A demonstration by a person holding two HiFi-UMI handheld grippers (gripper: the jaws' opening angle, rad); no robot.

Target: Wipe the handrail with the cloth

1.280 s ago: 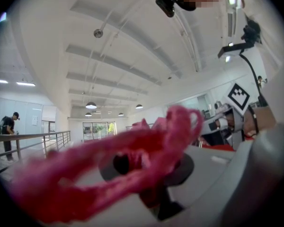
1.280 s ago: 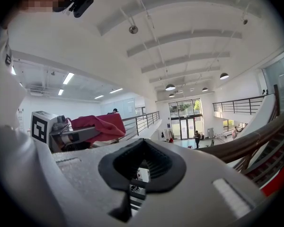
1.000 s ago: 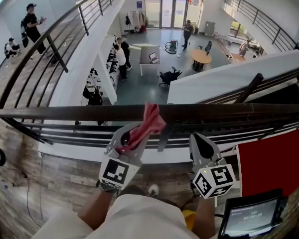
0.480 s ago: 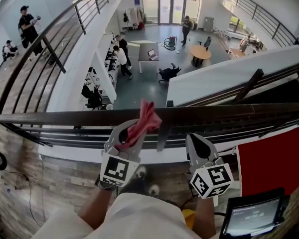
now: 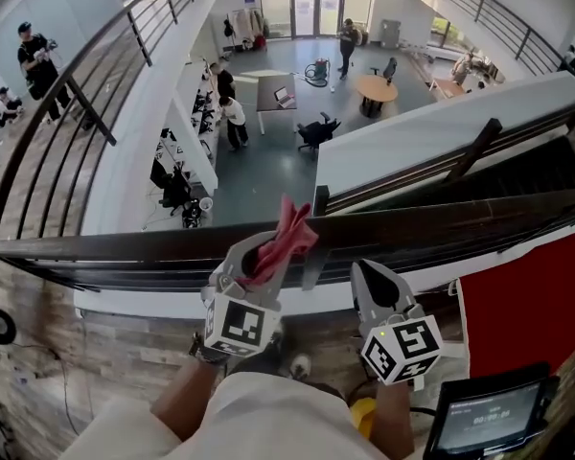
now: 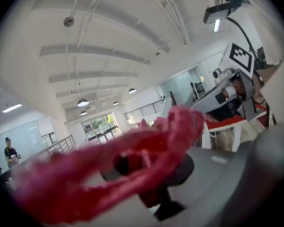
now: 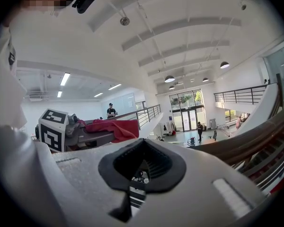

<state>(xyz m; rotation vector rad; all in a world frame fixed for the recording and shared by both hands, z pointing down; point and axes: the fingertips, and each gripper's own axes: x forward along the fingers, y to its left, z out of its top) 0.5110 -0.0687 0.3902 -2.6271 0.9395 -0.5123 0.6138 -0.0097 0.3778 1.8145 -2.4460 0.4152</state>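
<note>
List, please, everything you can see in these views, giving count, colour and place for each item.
handrail: one, dark brown, running across the middle
cloth: one, red, clamped in the left tool, free end up over the handrail
panel: one, red, at the right, on the near side of the handrail
screen: one, dark, bottom right
round table: one, tan, on the floor below
people: several, mixed clothing, on the floor below and on the left walkway
left tool: one, grey, shut on the cloth
right tool: one, grey, shut and empty, beside the left tool
</note>
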